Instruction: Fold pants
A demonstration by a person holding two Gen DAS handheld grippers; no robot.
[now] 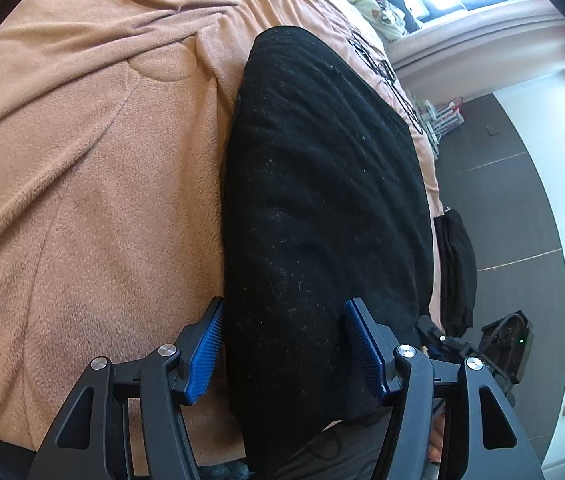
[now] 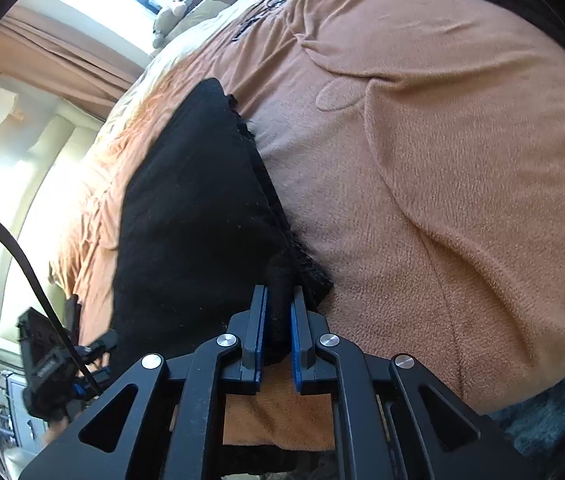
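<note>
Lying along one side edge of the bed, the black pants (image 1: 322, 208) rest on an orange fleece blanket (image 1: 94, 200) that covers the whole top. In the left wrist view the cloth runs away from the camera as one long dark slab, its far end rounded, with bare blanket to its left and the drop to the dark floor (image 1: 522, 200) to its right. The left gripper (image 1: 284, 346) stands over the near end of that slab with its jaws spread well apart; one blue pad sits at the left edge of the fabric and the other over the fabric itself, and neither pinches it. Whether the pads touch the cloth cannot be told. In the right wrist view the right gripper (image 2: 278, 320) has its jaws drawn narrow, clamped on a bunched ridge of the pants' edge that stands up between the blue pads. Past that pinch the dark cloth spreads toward the sunlit side of the bed, beside a cream curtain (image 2: 34, 184).
</note>
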